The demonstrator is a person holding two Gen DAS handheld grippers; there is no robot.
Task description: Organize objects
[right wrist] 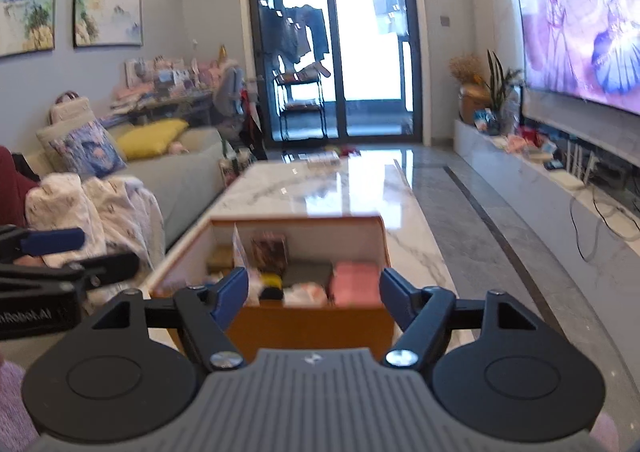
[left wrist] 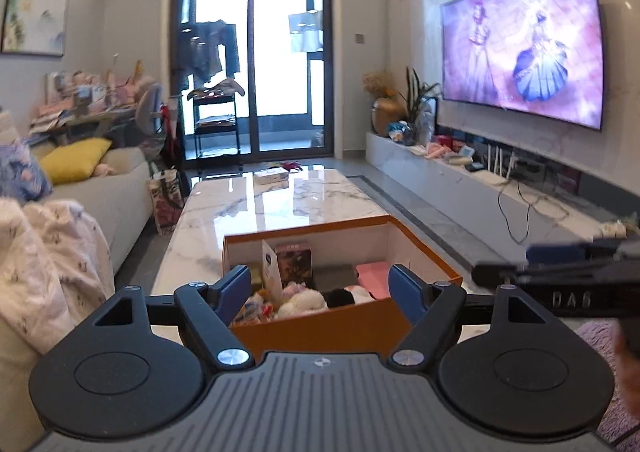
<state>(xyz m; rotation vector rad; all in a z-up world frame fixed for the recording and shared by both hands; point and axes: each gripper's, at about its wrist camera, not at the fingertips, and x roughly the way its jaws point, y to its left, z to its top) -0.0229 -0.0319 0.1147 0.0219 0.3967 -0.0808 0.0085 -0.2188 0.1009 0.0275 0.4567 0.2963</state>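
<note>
Left tongs (left wrist: 320,288), black arms with blue pads, jaws spread wide with nothing between the pads; seen past them, an open orange cardboard box with a white interior (left wrist: 320,322). Right tongs (right wrist: 314,294), same build, jaws also apart and empty, framing the same orange box (right wrist: 308,322) from its near side. In the left wrist view the right tongs (left wrist: 560,272) enter at the right edge as a blurred side profile; in the right wrist view the left tongs (right wrist: 56,252) enter at the left edge.

The box stands at the near end of a long white marble-patterned tabletop (left wrist: 280,196). Contents: a pink flat rectangular item (right wrist: 356,282) at the right, a dark printed carton (left wrist: 294,262) standing upright near the far wall, a white leaflet (left wrist: 270,272) beside it, and soft plush items in white and black (left wrist: 316,298) at the near side. A small white box (left wrist: 272,175) lies at the far end of the tabletop.

Left of the tabletop: a beige sofa (right wrist: 192,172) carrying a yellow cushion (right wrist: 154,138), a blue floral cushion (right wrist: 90,150) and a pale printed blanket (left wrist: 52,248). Right: a wall-mounted television (left wrist: 524,52), switched on, above a low white console (left wrist: 460,172). Far wall: dark-framed sliding glass doors (left wrist: 252,64).
</note>
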